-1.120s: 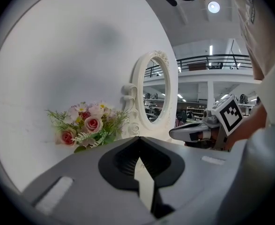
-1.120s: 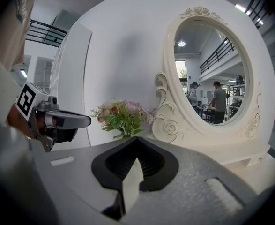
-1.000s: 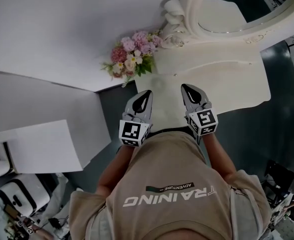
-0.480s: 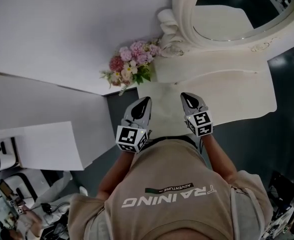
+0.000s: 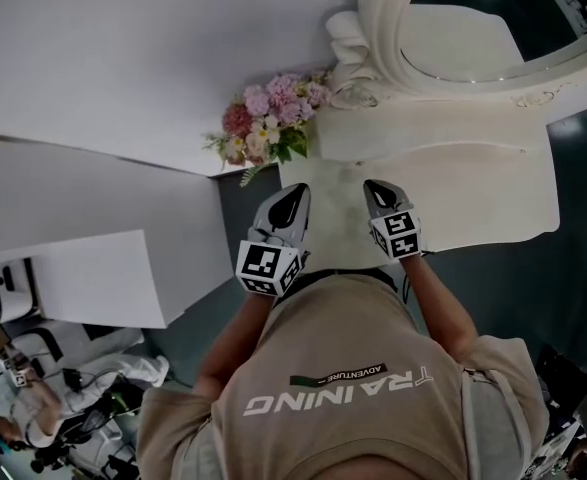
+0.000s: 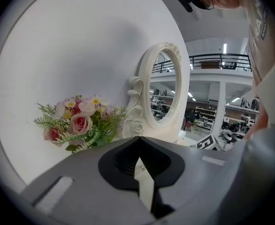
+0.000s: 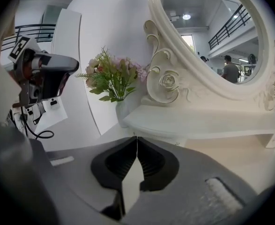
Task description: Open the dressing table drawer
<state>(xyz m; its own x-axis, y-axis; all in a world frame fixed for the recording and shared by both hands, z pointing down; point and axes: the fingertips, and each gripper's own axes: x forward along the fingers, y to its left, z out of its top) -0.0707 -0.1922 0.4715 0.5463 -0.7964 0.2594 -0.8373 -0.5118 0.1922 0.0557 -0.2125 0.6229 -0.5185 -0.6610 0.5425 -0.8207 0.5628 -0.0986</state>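
at dressing table [image 5: 473, 183] | l gripper [image 5: 300, 190] & r gripper [image 5: 371, 185]: jaws clenched (both empty)

The drawer of the dressing table [image 5: 453, 183] shows in no view. The head view looks onto the top only, and the middle of its near edge lies under the left gripper [image 5: 295, 198], the right gripper [image 5: 377, 194] and the person's shirt [image 5: 343, 368]. The mirror [image 5: 493, 28] at the back edge is cut off by the head view's top, and the vase [image 7: 122, 112] at the back left corner is hidden from above by its flowers [image 5: 268, 123].
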